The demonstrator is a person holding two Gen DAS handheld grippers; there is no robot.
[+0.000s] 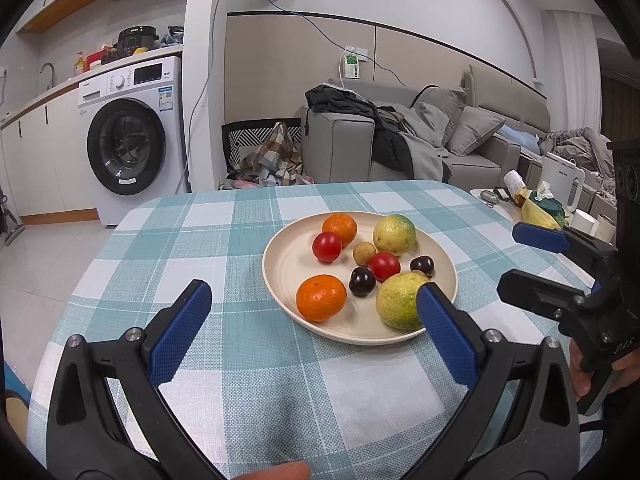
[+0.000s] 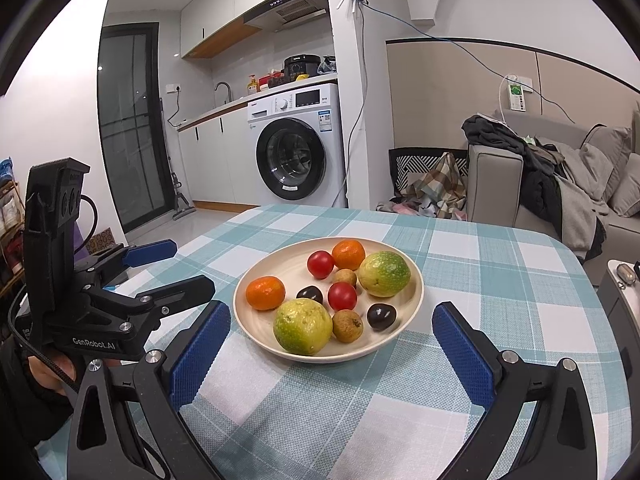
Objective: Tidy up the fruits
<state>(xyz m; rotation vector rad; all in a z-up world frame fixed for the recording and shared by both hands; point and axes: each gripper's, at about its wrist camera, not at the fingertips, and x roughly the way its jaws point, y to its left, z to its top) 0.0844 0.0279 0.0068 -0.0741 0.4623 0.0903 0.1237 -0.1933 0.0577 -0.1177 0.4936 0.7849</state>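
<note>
A cream plate (image 1: 280,276) (image 2: 272,268) sits mid-table and holds several fruits. There are two mandarins (image 1: 321,297) (image 2: 265,292), two red tomatoes (image 1: 327,246) (image 2: 342,296), two yellow-green round fruits (image 1: 396,300) (image 2: 303,325), two dark plums (image 1: 362,281) (image 2: 381,316) and small tan longans (image 1: 363,253) (image 2: 347,325). My left gripper (image 1: 314,288) (image 2: 191,266) is open in front of the plate's left near side, with its right finger over the near green fruit. My right gripper (image 2: 331,309) (image 1: 516,258) is open and empty, and its fingers stand on either side of the plate's near edge.
A blue-and-white checked cloth (image 1: 256,380) covers the rounded table. To the right stands a side table with a white kettle (image 1: 562,184) and cups. Beyond the far edge are a washing machine (image 2: 298,148), a sofa with clothes (image 1: 400,140) and a laundry basket.
</note>
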